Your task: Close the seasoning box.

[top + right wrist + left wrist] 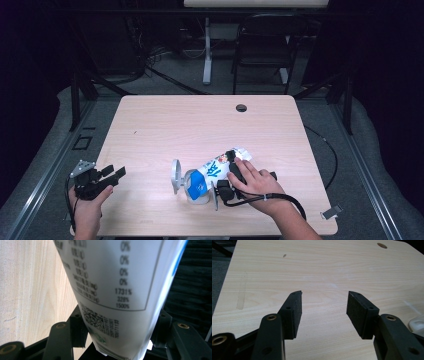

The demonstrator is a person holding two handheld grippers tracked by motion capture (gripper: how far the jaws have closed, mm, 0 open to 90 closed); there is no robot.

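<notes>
Overhead, the right gripper (231,172) is seen near the table's (165,125) front edge, under the person's right hand (255,181), with its jaws set against a white pouch (212,172) printed in blue; the pouch lies slanted on the wood, its crimped end beyond the jaws and its blue lower end resting on a white and grey stand (182,182) just to the gripper's left. Much of the gripper is covered by the hand, so the pads cannot be made out from above. Well apart, at the front left corner of the table, the left gripper (114,174) is held in the left hand (90,207), its jaws spread and nothing between them. Next, from the left gripper view, the left gripper (324,307) is shown with both black pads wide apart above bare wood; a pale edge of something is cut off at the right border and cannot be identified. Lastly, from the right gripper view, the right gripper (120,332) is shown clamped on the pouch (117,285), a pad pressed on each side of it. A blurred table of percentages and a square code are printed on the pouch's white face, and its top is cut off by the frame.
</notes>
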